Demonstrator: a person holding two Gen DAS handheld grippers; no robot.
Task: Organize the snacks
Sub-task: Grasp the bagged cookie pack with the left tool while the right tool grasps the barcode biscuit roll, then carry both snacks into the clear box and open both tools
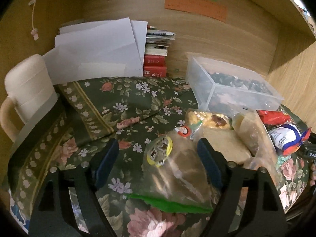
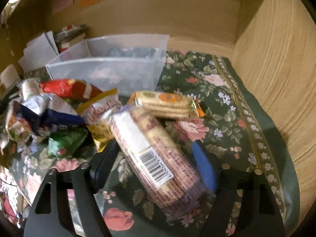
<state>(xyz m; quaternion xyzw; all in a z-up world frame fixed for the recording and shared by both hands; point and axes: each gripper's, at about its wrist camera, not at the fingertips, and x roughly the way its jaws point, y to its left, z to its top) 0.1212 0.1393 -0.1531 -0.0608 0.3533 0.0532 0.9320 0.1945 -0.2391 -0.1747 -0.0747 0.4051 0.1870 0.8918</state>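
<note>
In the left wrist view my left gripper (image 1: 158, 156) is open over a clear bag of brown snacks (image 1: 177, 179) with a green edge, lying on the floral cloth (image 1: 122, 106); the bag sits between the fingers, apart from the left pad. More snack packs (image 1: 246, 130) are heaped to the right, before a clear plastic bin (image 1: 233, 86). In the right wrist view my right gripper (image 2: 154, 158) is open around a long roll of biscuits (image 2: 154, 152) with a barcode label. A small cracker pack (image 2: 167, 104) lies at the roll's far end. The bin (image 2: 110, 69) stands behind.
A cream mug (image 1: 27, 92), white papers (image 1: 98, 49) and stacked books (image 1: 156, 63) stand at the back left. Wooden walls (image 2: 276, 79) close in the back and right. A heap of mixed wrappers (image 2: 49, 114) lies left of the right gripper.
</note>
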